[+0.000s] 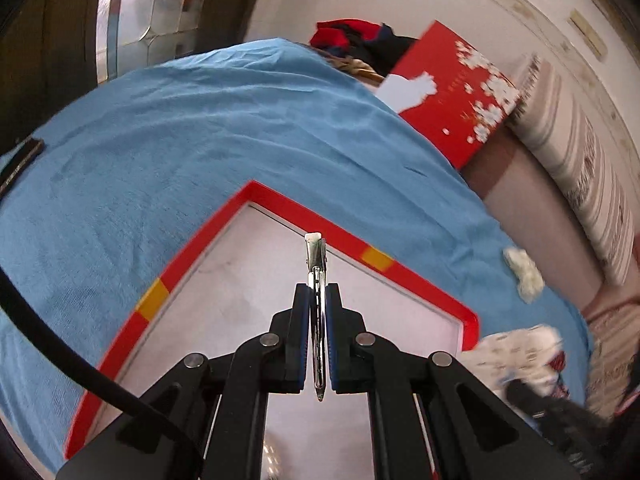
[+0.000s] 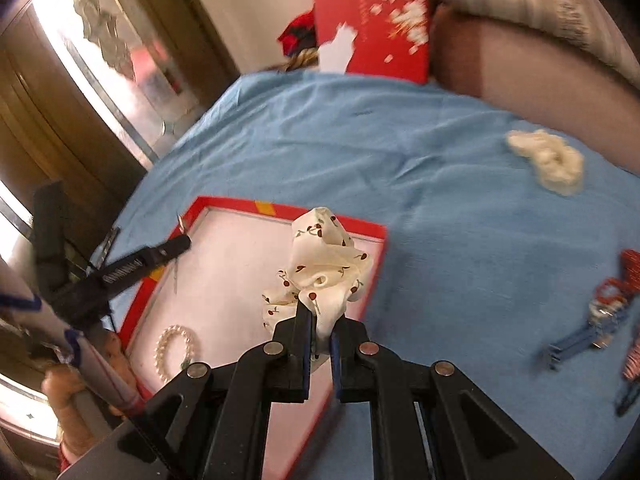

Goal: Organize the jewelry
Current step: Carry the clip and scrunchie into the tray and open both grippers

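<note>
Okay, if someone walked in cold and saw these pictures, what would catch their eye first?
Probably the red tray with its pale floor on the blue cloth, both grippers over it. The right gripper clamps a white cherry-print scrunchie, and the left gripper pinches a silver hair clip. A pearl bracelet already lies in the tray's near corner.

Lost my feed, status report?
Left gripper shut on silver metal hair clip. Right gripper shut on cherry-print white scrunchie. Both over red-rimmed tray. Nothing blocking.
</note>
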`<move>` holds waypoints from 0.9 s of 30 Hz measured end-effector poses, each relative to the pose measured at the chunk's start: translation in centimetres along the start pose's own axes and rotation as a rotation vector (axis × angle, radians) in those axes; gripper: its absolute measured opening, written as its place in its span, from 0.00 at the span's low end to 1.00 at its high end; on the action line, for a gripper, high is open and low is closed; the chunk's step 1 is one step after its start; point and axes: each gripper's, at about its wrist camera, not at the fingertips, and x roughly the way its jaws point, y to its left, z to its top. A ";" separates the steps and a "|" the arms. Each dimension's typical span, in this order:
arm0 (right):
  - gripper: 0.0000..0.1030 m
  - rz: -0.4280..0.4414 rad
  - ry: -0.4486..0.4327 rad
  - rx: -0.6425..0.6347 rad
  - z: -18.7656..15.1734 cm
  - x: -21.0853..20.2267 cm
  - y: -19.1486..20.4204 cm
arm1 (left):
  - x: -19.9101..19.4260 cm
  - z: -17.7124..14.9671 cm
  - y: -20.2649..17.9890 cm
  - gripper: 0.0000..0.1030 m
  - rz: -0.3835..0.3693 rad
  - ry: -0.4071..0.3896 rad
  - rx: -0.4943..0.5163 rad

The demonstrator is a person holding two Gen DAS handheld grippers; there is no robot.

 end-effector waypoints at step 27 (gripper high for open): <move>0.44 -0.074 0.004 -0.058 1.2 3.6 0.8 | 2.0 1.0 0.0 0.38 0.124 -0.015 -0.008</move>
